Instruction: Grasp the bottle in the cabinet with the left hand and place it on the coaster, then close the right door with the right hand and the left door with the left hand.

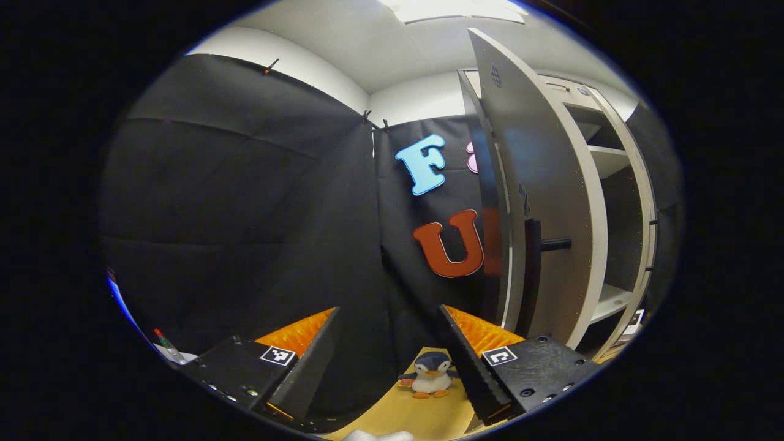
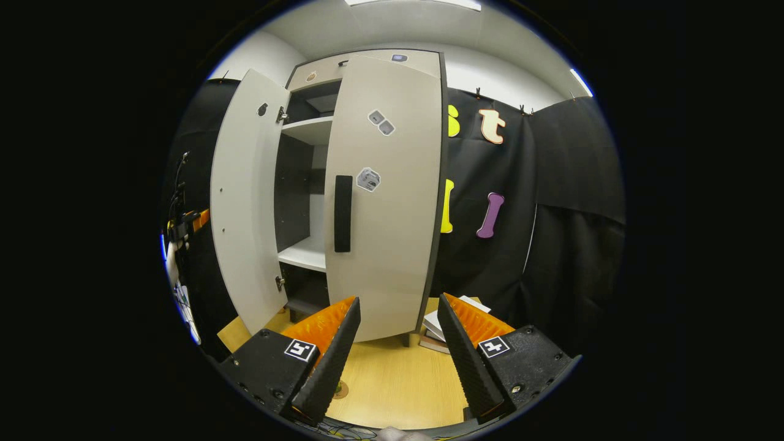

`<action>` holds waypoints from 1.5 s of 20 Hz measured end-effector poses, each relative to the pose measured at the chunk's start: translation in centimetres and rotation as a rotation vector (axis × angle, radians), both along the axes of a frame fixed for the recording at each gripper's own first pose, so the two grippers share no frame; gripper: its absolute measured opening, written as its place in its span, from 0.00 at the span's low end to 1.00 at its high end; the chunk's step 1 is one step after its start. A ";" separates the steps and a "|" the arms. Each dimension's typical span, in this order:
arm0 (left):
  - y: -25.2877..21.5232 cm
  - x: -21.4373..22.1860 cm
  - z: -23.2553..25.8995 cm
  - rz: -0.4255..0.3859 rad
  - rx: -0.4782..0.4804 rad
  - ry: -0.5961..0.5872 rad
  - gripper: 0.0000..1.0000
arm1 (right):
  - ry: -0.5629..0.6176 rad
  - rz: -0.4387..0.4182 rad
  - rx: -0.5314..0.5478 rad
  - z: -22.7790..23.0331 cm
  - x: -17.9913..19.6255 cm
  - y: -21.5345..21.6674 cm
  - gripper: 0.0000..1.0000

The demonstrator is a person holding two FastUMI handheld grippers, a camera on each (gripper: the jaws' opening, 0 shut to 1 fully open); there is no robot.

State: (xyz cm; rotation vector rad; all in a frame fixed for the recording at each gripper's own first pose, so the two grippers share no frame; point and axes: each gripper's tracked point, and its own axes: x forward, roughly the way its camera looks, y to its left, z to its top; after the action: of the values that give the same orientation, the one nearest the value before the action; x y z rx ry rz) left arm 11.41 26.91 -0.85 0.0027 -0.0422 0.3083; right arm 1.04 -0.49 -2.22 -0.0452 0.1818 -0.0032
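Booth interior: black cloth walls (image 1: 245, 202), white ceiling (image 2: 392, 27).
Wooden tabletop (image 2: 398, 380) below and ahead; ceiling light panel (image 1: 456, 9) overhead; white wall (image 1: 294, 61) above the cloth, cloth clipped along top edge.

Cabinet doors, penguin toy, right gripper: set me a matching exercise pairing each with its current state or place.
1. left door
2. right door
3. penguin toy
4. right gripper

A. standing on the table
B. open, holding nothing
C. swung open
D. closed over its side

Pairs: 1-C, 2-D, 3-A, 4-B
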 end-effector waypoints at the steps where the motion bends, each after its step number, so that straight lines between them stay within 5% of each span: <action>1: -0.7 0.5 0.2 -0.019 -0.002 0.000 0.95 | 0.003 -0.001 0.009 -0.1 -0.2 0.0 0.79; 3: -2.6 1.4 0.2 -0.062 -0.001 0.003 0.95 | 0.005 0.001 0.015 -0.1 -0.3 0.0 0.79; 6: -2.6 1.2 0.8 -0.023 0.061 -0.005 0.92 | 0.011 -0.001 0.006 -0.3 -0.5 -0.4 0.79; 13: -4.5 0.7 1.2 -0.070 0.034 -0.020 0.88 | -0.010 0.024 -0.002 1.1 0.2 -1.1 0.79; 27: -18.3 2.7 1.3 -0.328 -0.003 -0.035 0.88 | -0.021 0.002 -0.005 1.8 -1.6 -2.1 0.79; 30: -19.7 3.2 1.3 -0.343 -0.012 -0.027 0.96 | -0.045 -0.014 0.008 2.7 -2.5 -2.4 0.79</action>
State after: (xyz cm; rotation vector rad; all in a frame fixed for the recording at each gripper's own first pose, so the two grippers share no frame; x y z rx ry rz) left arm 14.56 7.22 0.47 -0.0204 -0.0663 -0.0343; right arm -1.46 -2.87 0.46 -0.0364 0.1367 -0.0171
